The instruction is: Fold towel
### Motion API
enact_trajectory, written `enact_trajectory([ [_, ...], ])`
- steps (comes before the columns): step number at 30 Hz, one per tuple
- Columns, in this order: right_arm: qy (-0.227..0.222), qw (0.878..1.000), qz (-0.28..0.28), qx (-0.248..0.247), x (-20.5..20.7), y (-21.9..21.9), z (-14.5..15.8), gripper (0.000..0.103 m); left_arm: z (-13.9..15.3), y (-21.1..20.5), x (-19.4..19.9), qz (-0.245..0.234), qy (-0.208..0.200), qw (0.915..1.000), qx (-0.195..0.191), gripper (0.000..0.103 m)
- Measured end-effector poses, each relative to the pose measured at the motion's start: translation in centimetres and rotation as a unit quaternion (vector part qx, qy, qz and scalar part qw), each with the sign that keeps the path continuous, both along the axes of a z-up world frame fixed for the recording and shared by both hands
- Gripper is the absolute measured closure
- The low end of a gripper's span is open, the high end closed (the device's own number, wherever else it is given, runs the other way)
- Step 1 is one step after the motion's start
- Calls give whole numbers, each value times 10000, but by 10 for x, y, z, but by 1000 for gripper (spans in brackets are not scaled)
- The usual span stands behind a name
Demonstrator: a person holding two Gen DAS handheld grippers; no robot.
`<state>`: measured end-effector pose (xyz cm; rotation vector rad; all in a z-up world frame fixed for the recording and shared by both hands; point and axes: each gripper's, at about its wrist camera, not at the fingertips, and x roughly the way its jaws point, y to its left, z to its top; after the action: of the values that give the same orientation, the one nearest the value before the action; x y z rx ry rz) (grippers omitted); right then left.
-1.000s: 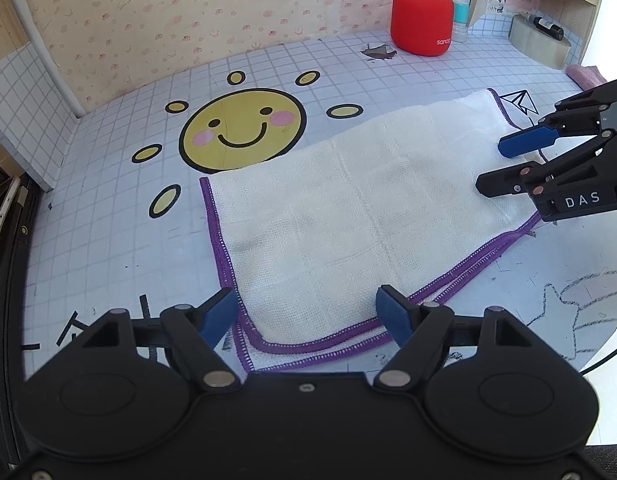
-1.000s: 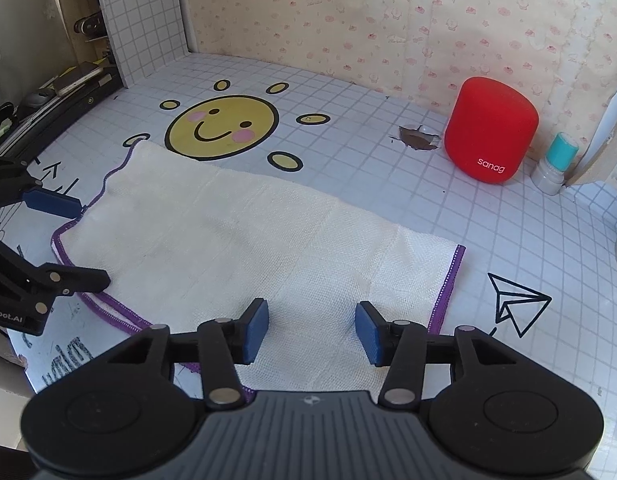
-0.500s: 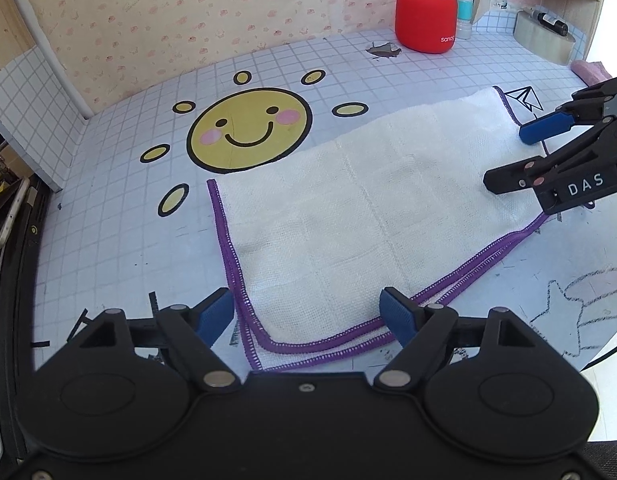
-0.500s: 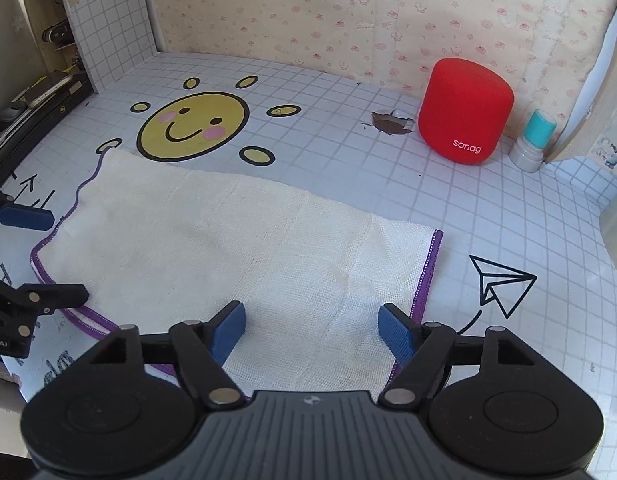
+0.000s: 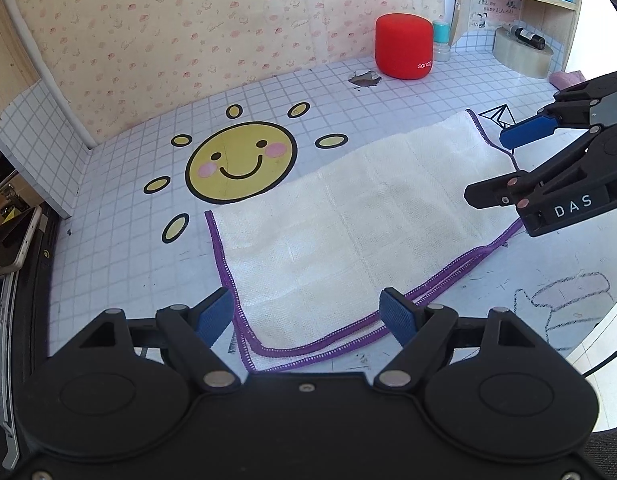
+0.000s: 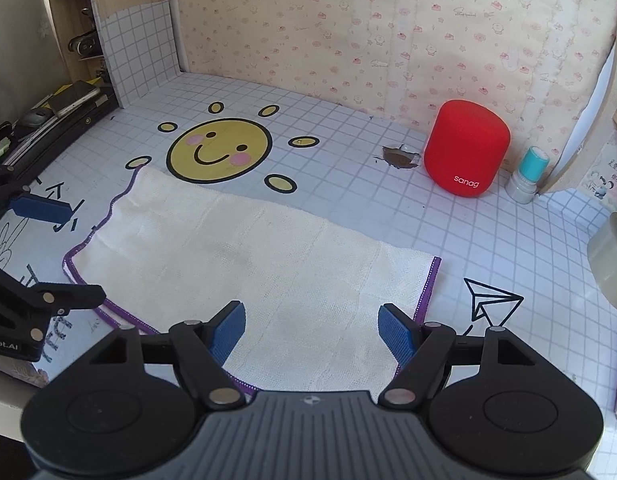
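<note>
The left gripper (image 5: 306,314) is held wide over the near-left corner of the towel (image 5: 348,216), nothing gripped. The right gripper (image 6: 310,326), its jaws just spread wide, is held empty above the right end. The towel is laid flat, doubled once, probably released for a second fold. Beyond are seen the gridded table (image 6: 328,140), red speaker (image 6: 466,148) and papered wall (image 6: 368,32).
</note>
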<state>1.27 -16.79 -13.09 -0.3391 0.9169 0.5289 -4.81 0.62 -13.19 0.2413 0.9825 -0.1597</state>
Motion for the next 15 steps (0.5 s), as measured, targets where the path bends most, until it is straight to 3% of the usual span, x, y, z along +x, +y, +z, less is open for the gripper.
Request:
enact_trajectory([
  [15, 94, 9998, 12, 150, 9, -21, -2, 30, -3, -28, -1, -101, 50, 9999, -129, 23],
])
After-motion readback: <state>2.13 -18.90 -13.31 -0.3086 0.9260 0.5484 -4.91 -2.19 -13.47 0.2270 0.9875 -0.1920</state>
